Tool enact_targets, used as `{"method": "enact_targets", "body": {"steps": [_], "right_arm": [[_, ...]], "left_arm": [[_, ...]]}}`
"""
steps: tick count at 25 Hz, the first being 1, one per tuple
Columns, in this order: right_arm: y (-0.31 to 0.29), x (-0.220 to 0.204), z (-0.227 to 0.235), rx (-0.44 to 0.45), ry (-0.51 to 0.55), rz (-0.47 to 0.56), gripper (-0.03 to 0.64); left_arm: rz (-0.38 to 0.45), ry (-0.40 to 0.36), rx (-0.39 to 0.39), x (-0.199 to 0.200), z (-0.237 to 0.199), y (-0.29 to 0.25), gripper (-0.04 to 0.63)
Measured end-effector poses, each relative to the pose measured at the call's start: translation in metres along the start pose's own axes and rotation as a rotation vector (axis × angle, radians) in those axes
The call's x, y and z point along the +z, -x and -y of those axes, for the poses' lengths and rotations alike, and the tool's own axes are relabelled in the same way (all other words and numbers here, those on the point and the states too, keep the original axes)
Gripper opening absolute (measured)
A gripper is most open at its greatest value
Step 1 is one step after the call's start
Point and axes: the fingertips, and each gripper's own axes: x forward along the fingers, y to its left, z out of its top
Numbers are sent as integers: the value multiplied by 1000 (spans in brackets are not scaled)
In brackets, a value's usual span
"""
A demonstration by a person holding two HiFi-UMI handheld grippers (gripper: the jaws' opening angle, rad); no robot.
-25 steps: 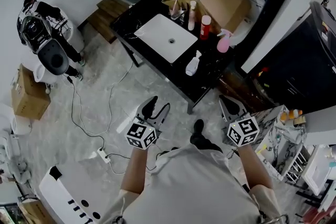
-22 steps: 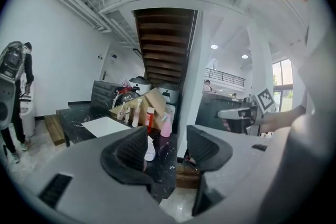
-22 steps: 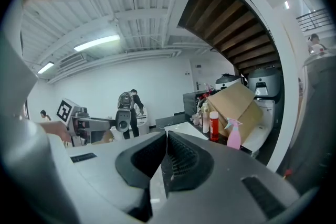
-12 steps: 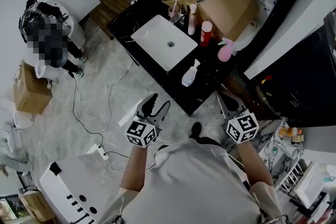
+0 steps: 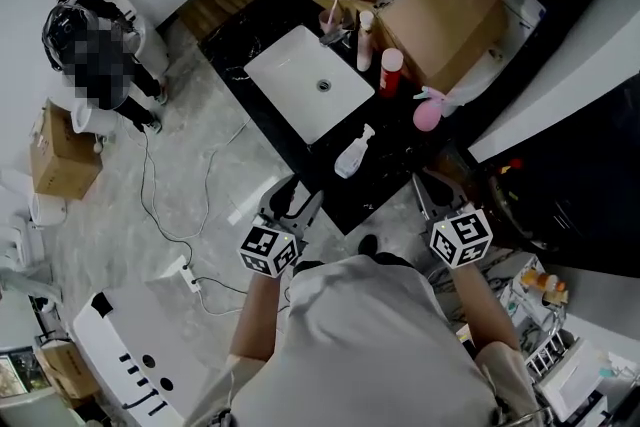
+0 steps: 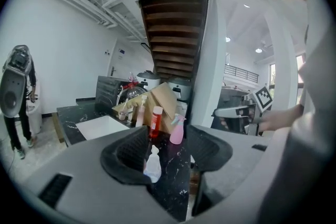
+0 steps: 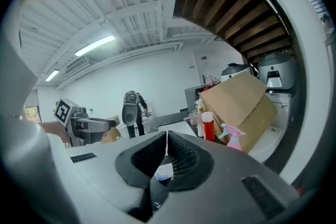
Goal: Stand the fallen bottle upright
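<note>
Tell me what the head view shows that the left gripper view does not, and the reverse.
Only the head view: the power strip on the floor. Only the left gripper view: the ceiling lamps. Both: the fallen bottle, the sink, the red bottle and the open left tongs.
</note>
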Motion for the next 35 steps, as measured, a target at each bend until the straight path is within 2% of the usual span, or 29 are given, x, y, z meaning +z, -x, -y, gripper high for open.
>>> {"method": "enact_targets", "body": {"steps": [6,14,20,27,35], "right_arm": [[-14,-2,28,14,-30,-8,34],[-26,-13,42,9,-61,-31,34],[-34,-14,40,-50,-84,-26,34],[-36,-14,35,-154,-79,-47,34],[-38,-23,33,-240,-92,-72,34]], "left_arm": [[-34,14,23,-3,0,-23,238],[-75,0,10,-2,-7,-45,238],[-114,-30,-56,-2,-21,-58,238],[-199,-121,-156,-8,-42,-79,239],[-263,-131,-282,-29,-40,-111,244]]}}
